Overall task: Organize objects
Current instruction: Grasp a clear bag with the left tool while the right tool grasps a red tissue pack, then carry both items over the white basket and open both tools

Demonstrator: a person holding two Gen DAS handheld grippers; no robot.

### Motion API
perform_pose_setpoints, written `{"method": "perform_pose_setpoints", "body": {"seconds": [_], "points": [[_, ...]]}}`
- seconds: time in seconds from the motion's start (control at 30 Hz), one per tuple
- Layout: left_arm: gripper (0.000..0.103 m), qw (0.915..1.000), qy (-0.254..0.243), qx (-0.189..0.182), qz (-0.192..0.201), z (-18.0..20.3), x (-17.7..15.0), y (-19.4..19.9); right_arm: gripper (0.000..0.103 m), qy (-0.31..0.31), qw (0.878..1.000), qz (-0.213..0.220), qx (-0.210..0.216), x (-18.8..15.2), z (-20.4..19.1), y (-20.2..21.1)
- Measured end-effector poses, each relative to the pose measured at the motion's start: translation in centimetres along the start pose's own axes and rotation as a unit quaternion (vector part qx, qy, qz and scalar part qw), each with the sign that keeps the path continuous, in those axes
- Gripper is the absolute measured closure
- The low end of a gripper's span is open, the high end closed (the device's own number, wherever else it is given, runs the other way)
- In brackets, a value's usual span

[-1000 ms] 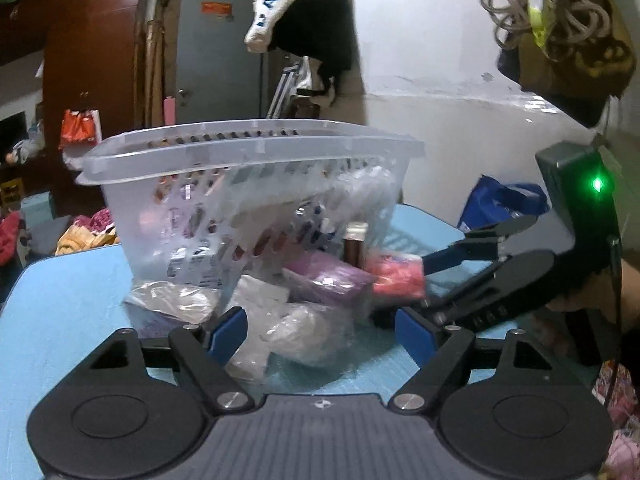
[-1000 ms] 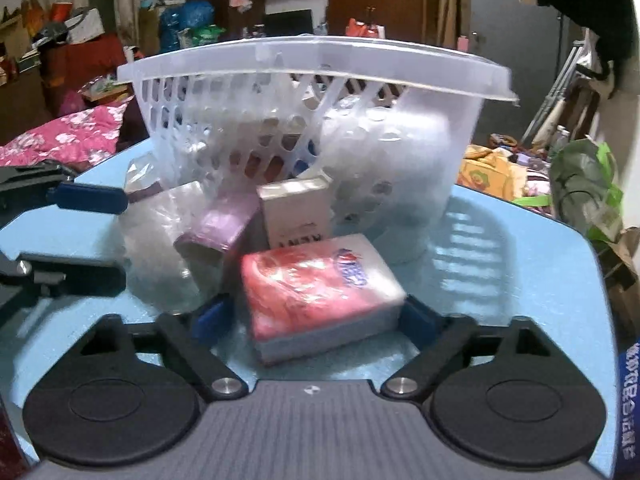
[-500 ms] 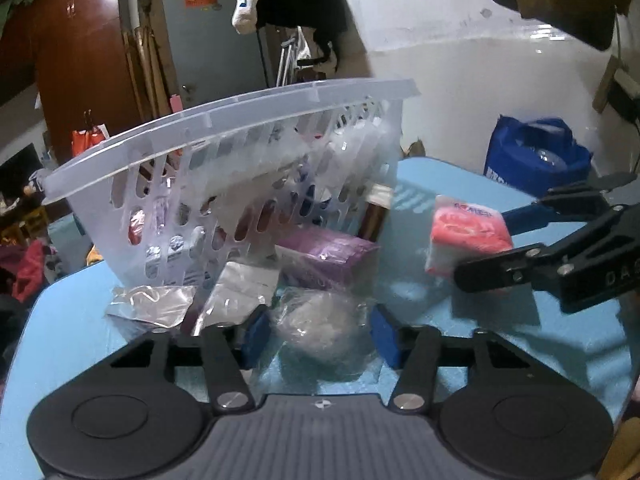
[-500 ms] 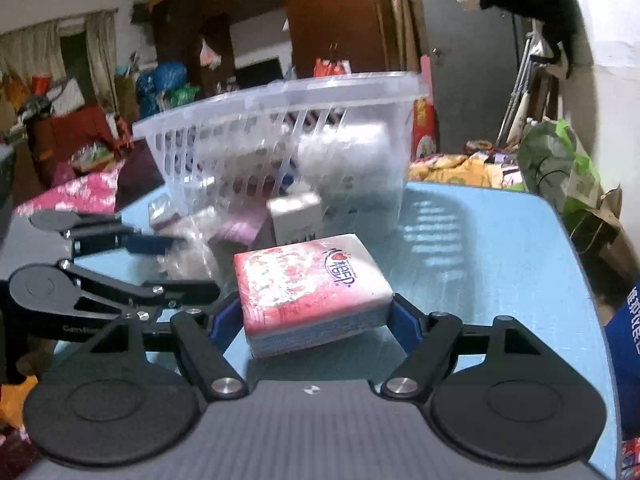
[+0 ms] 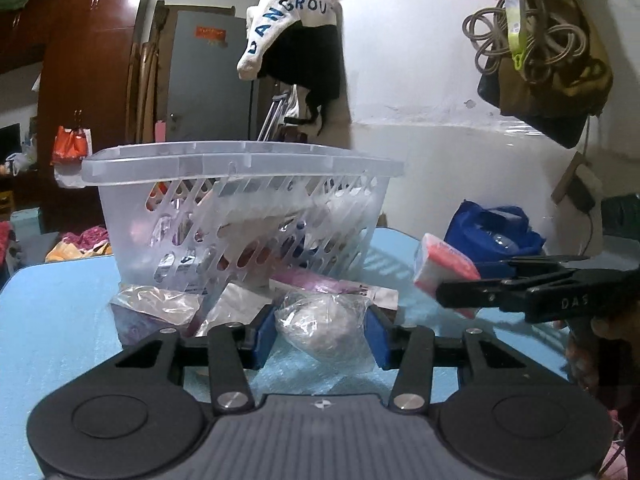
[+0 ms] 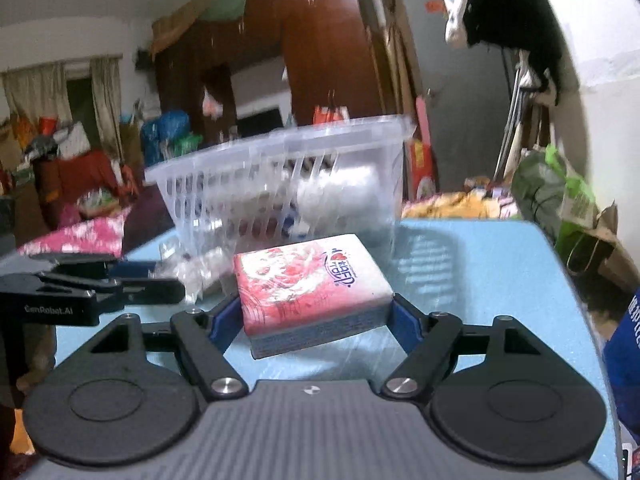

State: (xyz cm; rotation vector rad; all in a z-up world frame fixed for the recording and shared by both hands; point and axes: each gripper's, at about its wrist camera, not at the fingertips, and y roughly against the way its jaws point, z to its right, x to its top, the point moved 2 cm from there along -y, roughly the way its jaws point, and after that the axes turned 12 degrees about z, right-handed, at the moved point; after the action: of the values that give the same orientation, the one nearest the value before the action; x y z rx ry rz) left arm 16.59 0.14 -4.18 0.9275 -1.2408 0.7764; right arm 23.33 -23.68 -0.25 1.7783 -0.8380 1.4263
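Note:
A clear slotted plastic basket [image 5: 240,160] with several items inside stands on the blue table [image 5: 52,320]. At its foot lies a pile of packets. My left gripper [image 5: 320,336] is closing on a clear plastic bag of whitish stuff [image 5: 324,316], and both blue pads touch the bag's sides. My right gripper [image 6: 308,320] is shut on a pink tissue pack [image 6: 308,280] and holds it above the table, right of the pile. The left wrist view shows that pack [image 5: 440,268] at the right. The basket [image 6: 280,140] stands behind it.
A purple packet [image 5: 320,280], a silver pouch [image 5: 236,300] and another clear bag [image 5: 156,300] lie against the basket. A blue bag [image 5: 492,228] sits beyond the table's far edge, and a green bag [image 6: 552,196] is on the floor at the right.
My left jaws narrowed from wide apart onto the clear bag. The right gripper lifted the tissue pack off the pile and carried it away to the right.

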Motion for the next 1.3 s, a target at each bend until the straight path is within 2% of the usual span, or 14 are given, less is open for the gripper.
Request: {"method": "perform_pose_setpoints", "body": {"seconds": [0.67, 0.8, 0.87, 0.93, 1.03, 1.1, 1.17, 1.23, 1.3], "points": [[0.052, 0.9999, 0.005, 0.007, 0.012, -0.1, 0.0, 0.3, 0.024, 0.010, 1.000, 0.029, 0.006, 0.1, -0.4, 0.3], [0.052, 0.9988, 0.028, 0.008, 0.039, -0.5, 0.7, 1.5, 0.024, 0.016, 0.998, 0.064, 0.007, 0.3, -0.7, 1.3], [0.052, 0.9974, 0.039, 0.003, 0.060, -0.8, 2.0, 2.6, 0.024, -0.012, 0.996, 0.080, 0.030, 1.3, -0.6, 2.1], [0.052, 0.9949, 0.047, -0.002, 0.089, -1.2, 4.8, 3.5, 0.024, -0.017, 0.994, 0.099, 0.046, 3.2, -1.2, 2.6], [0.052, 0.9935, 0.040, 0.005, 0.106, -2.0, 9.7, 2.6, 0.024, 0.039, 0.994, 0.100, 0.028, 7.6, -3.3, 0.9], [0.051, 0.9944, 0.029, 0.027, 0.098, -3.1, 12.8, 0.1, 0.024, 0.071, 0.994, 0.084, 0.018, 10.7, -4.1, -2.0], [0.051, 0.9955, 0.037, 0.043, 0.076, -4.4, 14.4, -2.6, 0.024, 0.087, 0.994, 0.065, 0.019, 12.6, -4.1, -5.2], [0.051, 0.9956, 0.047, 0.063, 0.050, -5.9, 14.9, -5.1, 0.024, 0.100, 0.994, 0.042, -0.001, 13.6, -4.0, -8.2], [0.050, 0.9945, 0.052, 0.082, 0.039, -6.9, 14.7, -6.5, 0.023, 0.106, 0.994, 0.034, 0.000, 13.8, -3.9, -10.2]]}}
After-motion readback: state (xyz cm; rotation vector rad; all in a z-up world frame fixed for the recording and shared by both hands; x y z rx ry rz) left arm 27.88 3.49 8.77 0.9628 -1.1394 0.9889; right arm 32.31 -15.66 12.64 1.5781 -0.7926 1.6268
